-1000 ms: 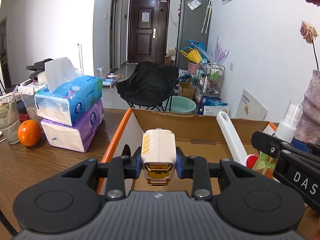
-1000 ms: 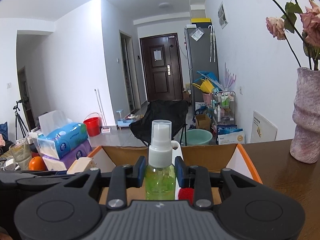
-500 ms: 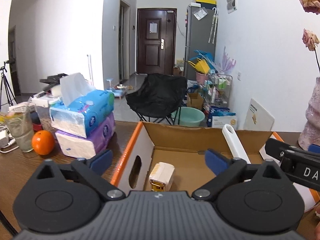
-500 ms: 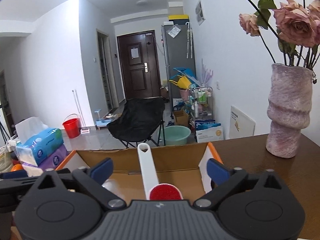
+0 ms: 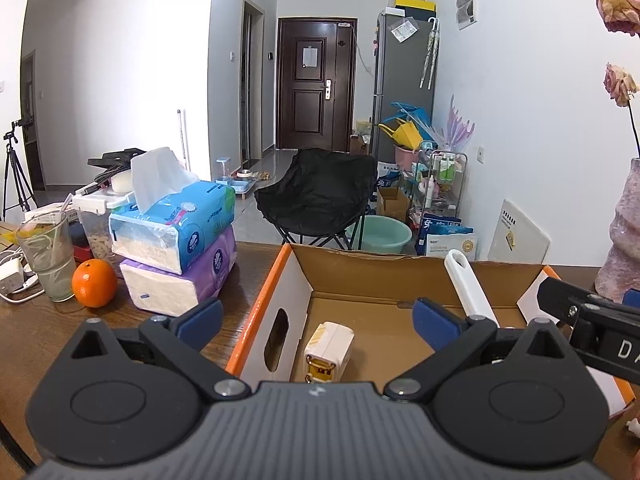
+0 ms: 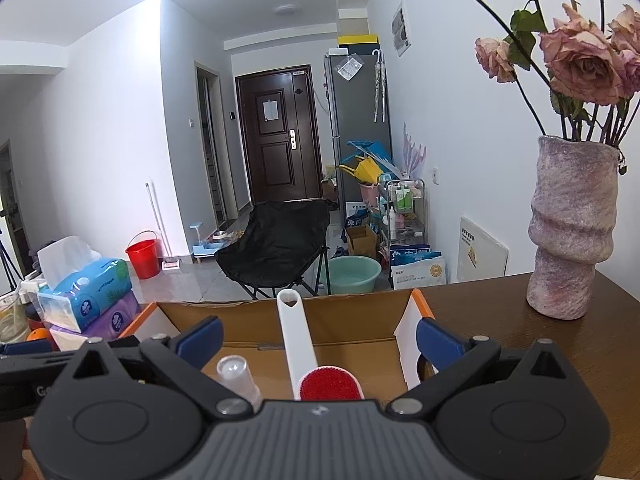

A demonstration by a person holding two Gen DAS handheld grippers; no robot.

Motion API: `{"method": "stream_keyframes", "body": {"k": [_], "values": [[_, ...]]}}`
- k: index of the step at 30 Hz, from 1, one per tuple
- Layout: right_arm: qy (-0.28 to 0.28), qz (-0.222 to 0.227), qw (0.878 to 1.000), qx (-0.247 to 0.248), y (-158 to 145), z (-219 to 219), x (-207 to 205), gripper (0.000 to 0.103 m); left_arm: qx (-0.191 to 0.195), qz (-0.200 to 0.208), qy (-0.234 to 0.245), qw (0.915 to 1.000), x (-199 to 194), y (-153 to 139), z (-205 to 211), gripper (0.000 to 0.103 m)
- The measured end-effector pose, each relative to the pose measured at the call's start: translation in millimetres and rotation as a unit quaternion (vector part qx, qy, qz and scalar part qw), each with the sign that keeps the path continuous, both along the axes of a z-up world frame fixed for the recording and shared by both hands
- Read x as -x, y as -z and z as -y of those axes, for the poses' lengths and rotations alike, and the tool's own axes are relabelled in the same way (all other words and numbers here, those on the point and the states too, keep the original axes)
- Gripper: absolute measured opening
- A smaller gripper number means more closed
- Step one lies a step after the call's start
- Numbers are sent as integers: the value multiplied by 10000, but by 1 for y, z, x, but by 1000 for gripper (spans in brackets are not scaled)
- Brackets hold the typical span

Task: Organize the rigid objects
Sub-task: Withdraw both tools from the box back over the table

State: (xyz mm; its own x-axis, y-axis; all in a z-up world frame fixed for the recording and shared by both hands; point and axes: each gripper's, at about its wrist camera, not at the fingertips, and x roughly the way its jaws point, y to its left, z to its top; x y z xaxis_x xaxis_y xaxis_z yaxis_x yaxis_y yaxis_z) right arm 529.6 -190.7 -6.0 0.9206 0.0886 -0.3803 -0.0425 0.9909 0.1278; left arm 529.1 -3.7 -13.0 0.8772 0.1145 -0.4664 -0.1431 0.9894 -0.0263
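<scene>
While both claws hang tilted slightly downward over the near edge of the cardboard box (image 5: 304,280), we record the scene from left to right. On the wooden surface (image 5: 36,332) at far left stand a glass (image 5: 48,260) and an orange (image 5: 94,283), then two stacked tissue packs (image 5: 176,248) just beside the box's left wall.

We find the left claw (image 5: 318,316) with its jaws spread to their widest and nothing between the blue pads (image 5: 200,316); they have just been opening. The cream charger (image 5: 329,346) lies on the box floor near the left wall, below and apart from that claw.

We find the right claw (image 6: 318,336) likewise wide apart and empty, its jaws also just having been opening. Beneath it in the box, the spray bottle (image 6: 237,376) shows only its clear cap, and whether it stands upright or lies tilted we cannot tell. Just to its right the white-handled lint brush (image 6: 298,344) leans against the far wall, red head (image 6: 330,382) down.

At far right a mottled vase (image 6: 572,232) of dried roses stands on the surface, well apart from the box.
</scene>
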Motion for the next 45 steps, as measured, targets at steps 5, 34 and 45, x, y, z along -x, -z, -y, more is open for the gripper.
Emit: {"method": "stream_keyframes", "body": {"k": [5,34,45], "values": [[11,19,10000,22,-1,2,13,103,28,-2,-6,10000,10,0,-2,103],[-9,0,9999,142,-3,19,116,103,45,-58,120,9999,107,-3,-7,103],[-108,-53,9999,102,6,28,161,103,153,-158,52,9997,150,1,-13,103]]}}
